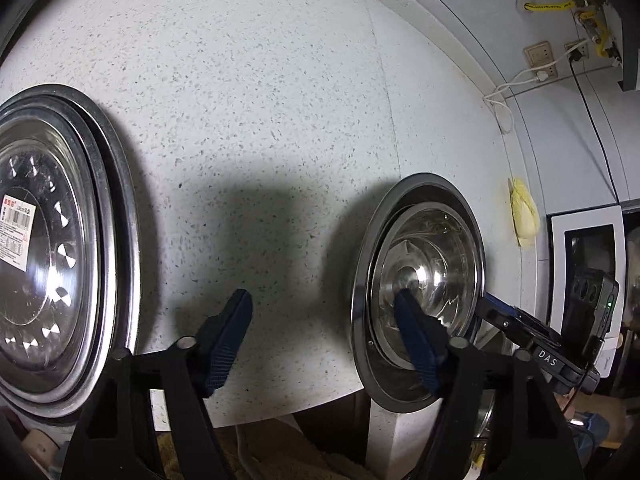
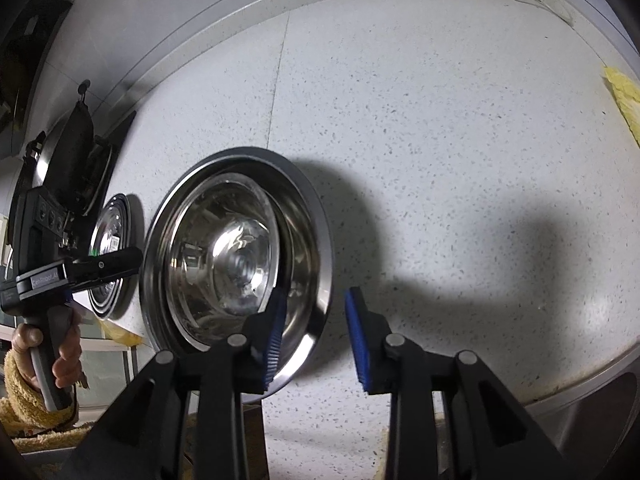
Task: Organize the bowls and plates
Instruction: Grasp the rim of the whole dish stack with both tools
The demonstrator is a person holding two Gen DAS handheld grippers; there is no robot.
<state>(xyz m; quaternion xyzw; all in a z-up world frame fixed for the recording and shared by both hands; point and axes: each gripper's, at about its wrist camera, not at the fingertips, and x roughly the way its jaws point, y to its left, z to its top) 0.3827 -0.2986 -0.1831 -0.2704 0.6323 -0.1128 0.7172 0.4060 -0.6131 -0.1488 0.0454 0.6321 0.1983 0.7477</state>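
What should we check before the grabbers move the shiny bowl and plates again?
1. Shiny round steel bowl sits inside the wide steel plate: ok.
2. Right gripper open, fingers either side of the plate's rim: ok.
3. Its pads touching the rim: cannot tell.
4. Left gripper open and holding nothing: ok.
5. Stack of steel plates with a paper sticker lies flat on the speckled white countertop: ok.
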